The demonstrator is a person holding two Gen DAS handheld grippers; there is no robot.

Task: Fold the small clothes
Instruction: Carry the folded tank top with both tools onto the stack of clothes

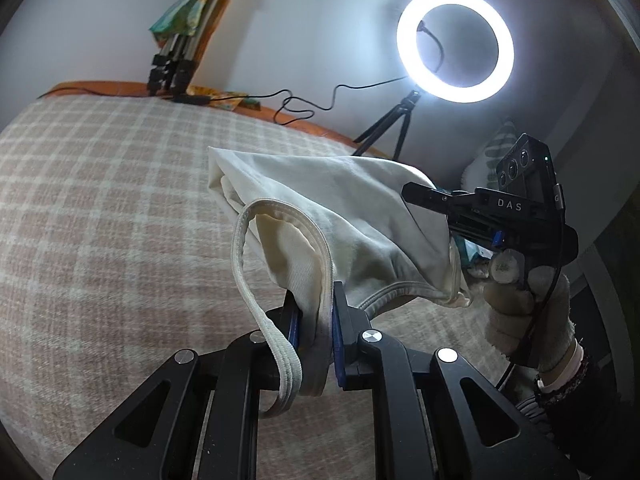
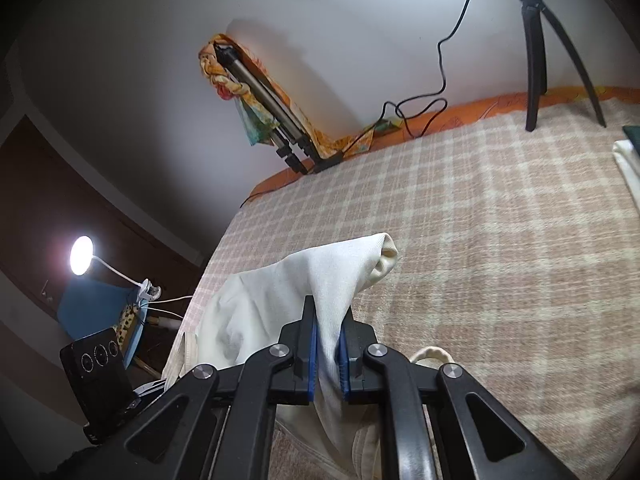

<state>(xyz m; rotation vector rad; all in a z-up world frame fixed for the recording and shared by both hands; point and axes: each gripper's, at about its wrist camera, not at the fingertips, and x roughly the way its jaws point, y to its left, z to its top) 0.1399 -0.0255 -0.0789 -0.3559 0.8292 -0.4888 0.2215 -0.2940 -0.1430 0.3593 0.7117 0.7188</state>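
A small cream garment (image 1: 340, 216) with ribbed bands hangs between both grippers above a pink-and-cream checked blanket (image 1: 100, 220). My left gripper (image 1: 316, 300) is shut on one banded edge; a loose band loops down over its left finger. My right gripper (image 2: 328, 320) is shut on another part of the same garment (image 2: 304, 280). In the left wrist view the right gripper (image 1: 436, 204) shows at the right, held by a gloved hand (image 1: 520, 300). The far end of the garment droops toward the blanket (image 2: 500, 220).
A lit ring light (image 1: 455, 45) on a small tripod (image 1: 384, 128) stands at the bed's far edge, its cable trailing along the orange border. A folded tripod (image 2: 268, 108) leans against the wall. Folded white cloth (image 2: 628, 164) lies at the right. A desk lamp (image 2: 82, 256) glows beside the bed.
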